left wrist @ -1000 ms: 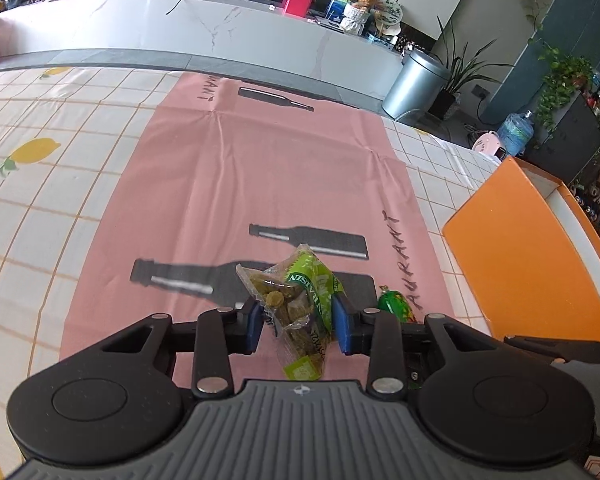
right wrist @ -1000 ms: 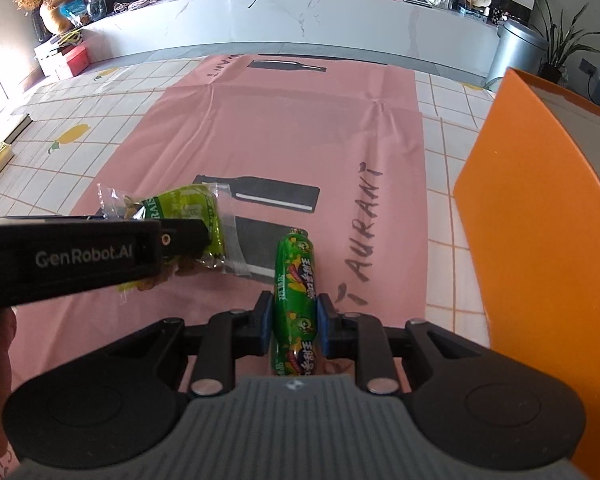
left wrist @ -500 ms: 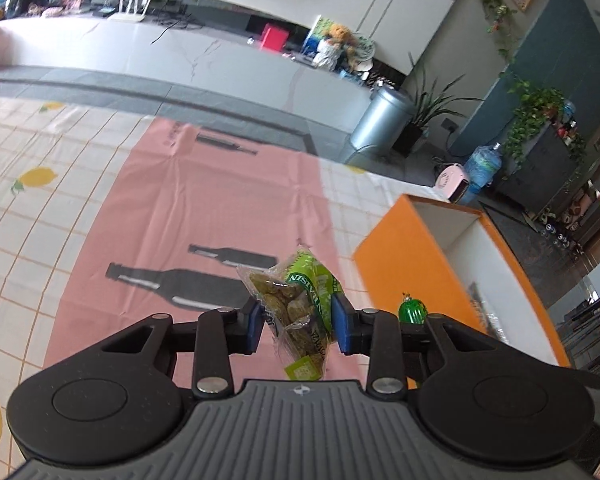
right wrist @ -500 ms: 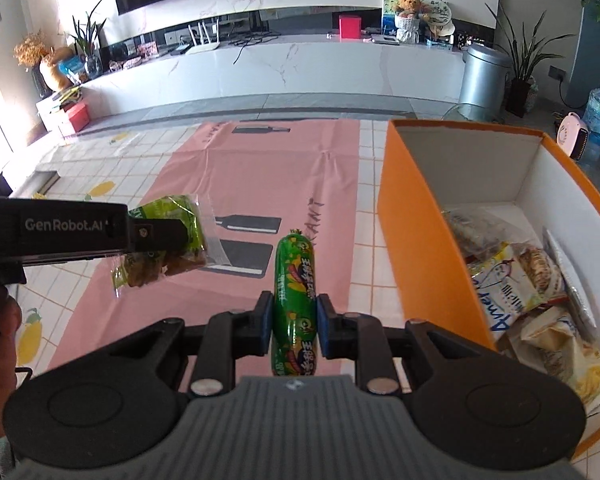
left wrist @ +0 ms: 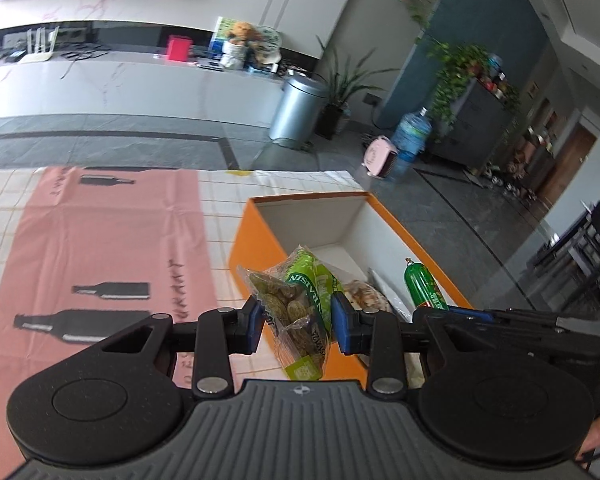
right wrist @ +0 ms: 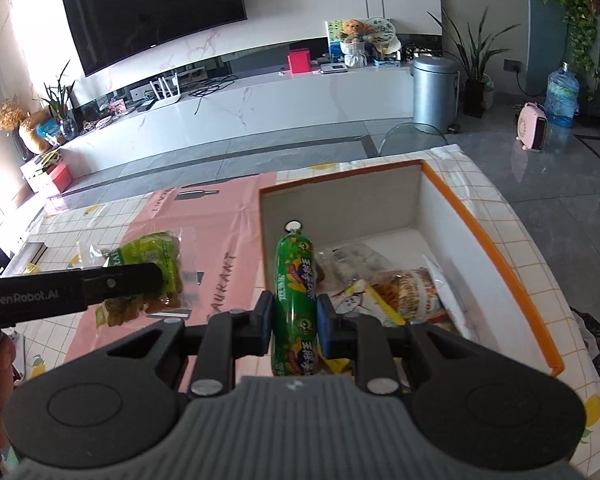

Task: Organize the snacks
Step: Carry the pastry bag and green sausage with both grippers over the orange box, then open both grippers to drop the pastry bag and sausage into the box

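The counter (right wrist: 512, 236) wears a white checked cloth with lemon prints, and a pink mat (left wrist: 100, 248) printed with black bottles lies over its middle. At the mat's right edge stands an orange box (right wrist: 496, 248) with white inner walls, open on top, with several snack packets (right wrist: 404, 292) lying on its floor. Past the counter's end the floor is grey tile; a silver bin (right wrist: 435, 86) stands against a long white marble ledge, with a potted plant (right wrist: 476, 68) beside it, and a pink heater (right wrist: 534, 126) and a blue water jug (right wrist: 562, 94) sit further right. A large dark television (right wrist: 156, 8) hangs on the wall above the ledge, where a teddy bear (right wrist: 354, 36) and a red box (right wrist: 299, 61) rest.

The left tongs (left wrist: 298, 322) are closed to a narrow gap on a clear and green snack bag (left wrist: 300, 308) of round brownish pieces, held in the air at the near left wall of the orange box; in the right wrist view the bag hangs over the pink mat, just left of the box. The right tongs (right wrist: 294, 318) are pinched on a green sausage stick (right wrist: 296, 300), which stands nearly upright with its clipped end up, raised over the box's near left part above the packets.
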### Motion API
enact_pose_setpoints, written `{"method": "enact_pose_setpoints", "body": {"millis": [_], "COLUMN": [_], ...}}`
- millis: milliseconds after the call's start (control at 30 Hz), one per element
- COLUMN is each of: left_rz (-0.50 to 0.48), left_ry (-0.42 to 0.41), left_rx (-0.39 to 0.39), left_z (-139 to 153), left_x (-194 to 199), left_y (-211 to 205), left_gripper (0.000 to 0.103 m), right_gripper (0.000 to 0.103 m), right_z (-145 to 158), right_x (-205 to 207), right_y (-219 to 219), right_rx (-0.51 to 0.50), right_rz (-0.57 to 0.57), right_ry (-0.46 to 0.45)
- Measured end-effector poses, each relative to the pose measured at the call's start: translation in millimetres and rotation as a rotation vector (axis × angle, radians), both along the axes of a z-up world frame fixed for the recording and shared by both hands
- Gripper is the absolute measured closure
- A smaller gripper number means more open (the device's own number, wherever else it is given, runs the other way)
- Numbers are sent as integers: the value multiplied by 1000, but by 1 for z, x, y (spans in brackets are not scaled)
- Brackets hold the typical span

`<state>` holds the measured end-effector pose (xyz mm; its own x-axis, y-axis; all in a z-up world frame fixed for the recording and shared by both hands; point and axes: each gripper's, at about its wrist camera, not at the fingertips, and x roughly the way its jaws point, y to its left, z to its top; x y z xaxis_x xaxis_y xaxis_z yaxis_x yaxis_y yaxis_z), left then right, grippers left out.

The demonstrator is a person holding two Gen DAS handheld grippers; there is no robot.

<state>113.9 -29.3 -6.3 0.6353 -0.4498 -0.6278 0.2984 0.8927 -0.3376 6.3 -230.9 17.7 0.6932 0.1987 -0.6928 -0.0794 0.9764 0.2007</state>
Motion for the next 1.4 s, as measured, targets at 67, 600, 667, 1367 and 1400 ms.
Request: {"method": "enact_pose_setpoints", "body": {"millis": [67, 600, 667, 1367, 1400], "left_rz": [-43, -342, -363, -500, -499], "left_ry": [-1, 31, 56, 239, 238], "left_rx": [15, 308, 348, 649, 651], "left_z": [0, -27, -34, -86, -86], "left_x": [6, 80, 92, 149, 151], "left_y": [-13, -113, -117, -147, -147], "left_gripper": [64, 64, 64, 63, 63], "right_gripper": [84, 84, 84, 84, 84], "right_z": [-2, -41, -47, -95, -97], "right_x": [3, 79, 92, 204, 207], "right_y": [-17, -73, -75, -44, -44], "right_rx": [12, -9, -28, -222, -230], "right_rz": [-12, 51, 67, 272, 271], "right_ry": [26, 140, 148, 220, 229]}}
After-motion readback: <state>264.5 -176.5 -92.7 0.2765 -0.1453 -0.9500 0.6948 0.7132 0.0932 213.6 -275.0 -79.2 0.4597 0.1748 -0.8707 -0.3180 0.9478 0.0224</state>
